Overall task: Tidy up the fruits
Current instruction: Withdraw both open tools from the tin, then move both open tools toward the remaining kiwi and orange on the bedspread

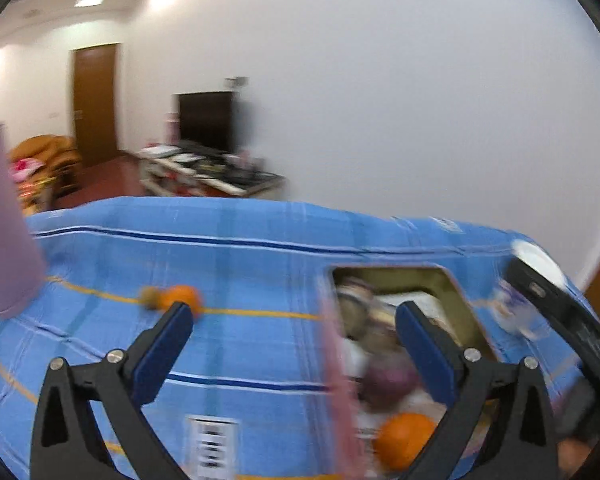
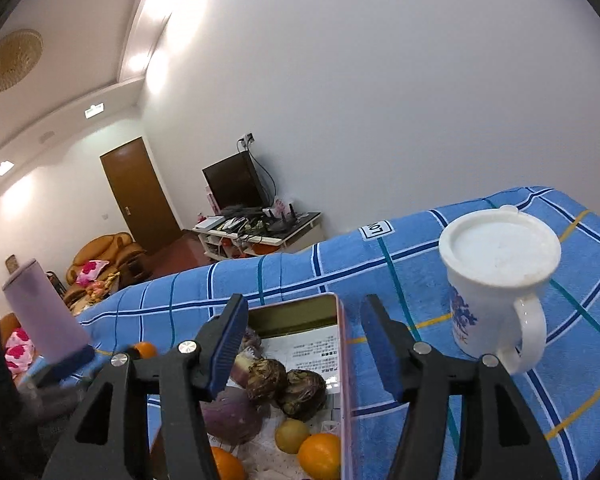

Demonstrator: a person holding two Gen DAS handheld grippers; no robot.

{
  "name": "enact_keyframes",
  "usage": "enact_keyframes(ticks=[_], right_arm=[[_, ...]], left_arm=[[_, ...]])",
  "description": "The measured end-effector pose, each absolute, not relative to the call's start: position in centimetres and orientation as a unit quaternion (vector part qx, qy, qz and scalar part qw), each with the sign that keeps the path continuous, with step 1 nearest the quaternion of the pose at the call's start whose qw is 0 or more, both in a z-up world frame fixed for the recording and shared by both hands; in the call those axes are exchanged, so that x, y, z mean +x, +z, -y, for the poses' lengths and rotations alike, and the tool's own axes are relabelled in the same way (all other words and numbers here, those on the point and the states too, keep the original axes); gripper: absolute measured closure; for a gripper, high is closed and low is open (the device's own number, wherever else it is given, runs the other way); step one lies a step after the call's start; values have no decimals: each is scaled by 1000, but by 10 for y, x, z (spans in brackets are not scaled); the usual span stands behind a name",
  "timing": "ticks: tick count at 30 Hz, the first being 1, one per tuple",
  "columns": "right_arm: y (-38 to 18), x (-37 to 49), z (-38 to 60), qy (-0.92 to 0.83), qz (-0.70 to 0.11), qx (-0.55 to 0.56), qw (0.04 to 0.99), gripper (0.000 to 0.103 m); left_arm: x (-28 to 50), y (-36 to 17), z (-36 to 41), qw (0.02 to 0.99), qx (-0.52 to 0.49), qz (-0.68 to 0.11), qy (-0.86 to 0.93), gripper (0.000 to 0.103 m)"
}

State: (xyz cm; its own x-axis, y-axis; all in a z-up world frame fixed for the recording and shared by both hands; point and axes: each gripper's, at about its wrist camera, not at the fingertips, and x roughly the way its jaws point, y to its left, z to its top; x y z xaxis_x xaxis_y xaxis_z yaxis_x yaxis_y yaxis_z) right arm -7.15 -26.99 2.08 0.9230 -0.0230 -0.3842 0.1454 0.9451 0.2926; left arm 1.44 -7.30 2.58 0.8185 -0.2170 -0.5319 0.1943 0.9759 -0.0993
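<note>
The left tongs stand wide open with nothing between their blue pads, hanging above the blue checked cloth that covers the desk. Their right finger reaches over the open tin box, where an orange and a purplish round fruit lie, both blurred. Farther out on the cloth, beyond the left finger, a second orange sits beside a small brownish fruit.

The right tongs are also spread wide and hold nothing, poised over the same tin box. Inside it lie two dark scaly fruits, a purple round one, a yellowish one and oranges. To the right, on the cloth, stands a white lidded mug; to the left, a lilac tumbler.
</note>
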Motion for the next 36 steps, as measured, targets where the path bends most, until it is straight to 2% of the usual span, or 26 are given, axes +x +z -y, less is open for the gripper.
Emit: enact_keyframes(ticks=[7, 19, 36], right_arm=[[16, -87, 252, -53, -170, 159, 971, 42], [14, -96, 225, -103, -147, 119, 977, 42], [25, -69, 161, -54, -177, 130, 974, 42]], left_arm=[[16, 18, 53, 967, 21, -250, -42, 0], [26, 8, 26, 964, 76, -253, -4, 0], [38, 4, -9, 964, 67, -259, -1, 0]])
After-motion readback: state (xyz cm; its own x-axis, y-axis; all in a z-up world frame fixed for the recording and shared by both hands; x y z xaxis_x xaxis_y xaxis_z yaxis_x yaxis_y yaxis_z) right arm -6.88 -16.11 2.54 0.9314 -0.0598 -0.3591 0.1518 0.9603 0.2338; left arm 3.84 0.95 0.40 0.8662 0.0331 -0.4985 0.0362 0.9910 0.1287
